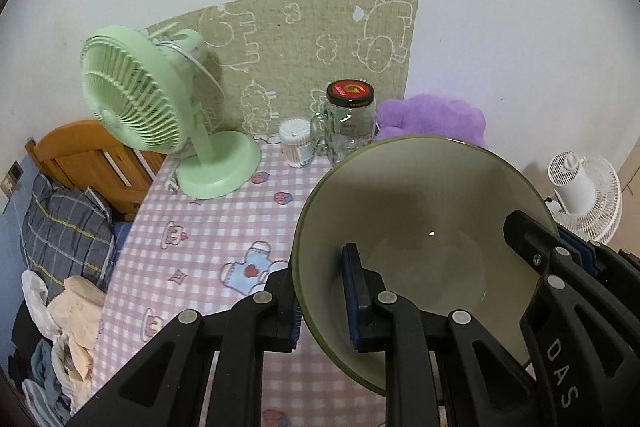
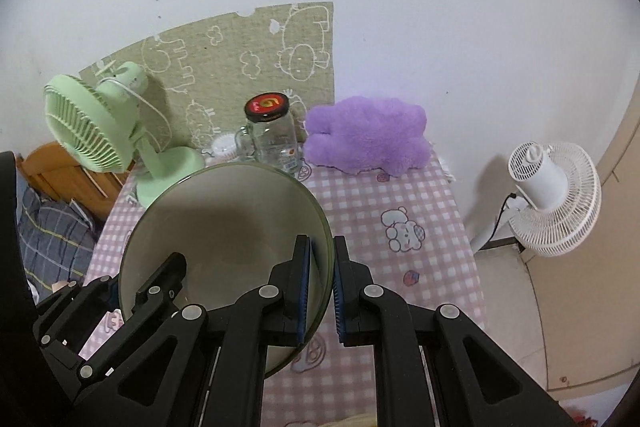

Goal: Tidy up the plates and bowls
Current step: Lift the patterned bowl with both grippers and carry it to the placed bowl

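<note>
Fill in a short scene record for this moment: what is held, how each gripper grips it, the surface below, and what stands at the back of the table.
held item: green bowl
left gripper: shut on the bowl's rim
right gripper: shut on the opposite rim
surface: pink checked tablecloth
back of table: green fan, glass jar with black lid, purple plush
bowl contents: nothing seen inside

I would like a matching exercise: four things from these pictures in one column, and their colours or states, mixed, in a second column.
Things:
1. desk fan
2. plush toy
3. bowl
4. glass jar

Colours or states:
A. purple, lying by the wall
B. clear, with a black and red lid
C. light green, standing on the checked cloth
D. clamped at its rim by both grippers

Pairs: 1-C, 2-A, 3-D, 4-B
</note>
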`<state>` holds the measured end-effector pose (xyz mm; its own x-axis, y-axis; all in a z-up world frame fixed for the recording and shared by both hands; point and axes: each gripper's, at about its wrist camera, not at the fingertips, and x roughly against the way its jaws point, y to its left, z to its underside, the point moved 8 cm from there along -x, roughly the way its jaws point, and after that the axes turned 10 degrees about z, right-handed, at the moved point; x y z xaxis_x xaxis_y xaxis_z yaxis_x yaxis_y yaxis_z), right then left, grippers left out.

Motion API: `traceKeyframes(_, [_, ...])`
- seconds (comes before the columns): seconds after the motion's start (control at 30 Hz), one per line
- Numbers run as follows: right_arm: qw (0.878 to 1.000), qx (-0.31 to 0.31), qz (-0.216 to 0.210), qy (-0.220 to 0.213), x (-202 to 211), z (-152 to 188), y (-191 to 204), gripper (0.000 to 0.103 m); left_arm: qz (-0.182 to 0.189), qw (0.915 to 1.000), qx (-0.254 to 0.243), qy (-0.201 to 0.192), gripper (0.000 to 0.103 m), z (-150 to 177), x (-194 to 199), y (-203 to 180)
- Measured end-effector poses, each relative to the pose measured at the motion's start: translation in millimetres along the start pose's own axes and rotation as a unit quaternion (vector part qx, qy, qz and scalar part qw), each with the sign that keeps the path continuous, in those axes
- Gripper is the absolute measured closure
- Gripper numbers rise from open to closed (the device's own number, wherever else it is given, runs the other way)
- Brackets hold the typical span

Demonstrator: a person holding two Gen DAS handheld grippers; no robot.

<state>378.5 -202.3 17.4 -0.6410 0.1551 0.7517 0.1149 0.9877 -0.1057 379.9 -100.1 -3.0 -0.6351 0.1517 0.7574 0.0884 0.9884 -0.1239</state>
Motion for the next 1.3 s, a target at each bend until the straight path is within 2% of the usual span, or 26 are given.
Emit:
traceKeyframes(0.53, [1.0, -0.002, 0.016, -0.017, 66, 38, 49, 0.089, 0.017, 0.9997, -0.01, -0.013, 0.088, 41, 52, 50])
traceKeyframes(0.9, [1.0, -0.006, 0.025, -0.005, 92, 89, 71, 0.089, 0.027, 0.9994, -0.02, 0.004, 0.087, 88, 70, 70])
traceKeyframes(1.3, [0.999, -0.005, 0.031, 0.014, 103, 145, 77, 0.089, 0.035, 0.9986, -0.033, 0.021, 0.087, 141, 78, 77])
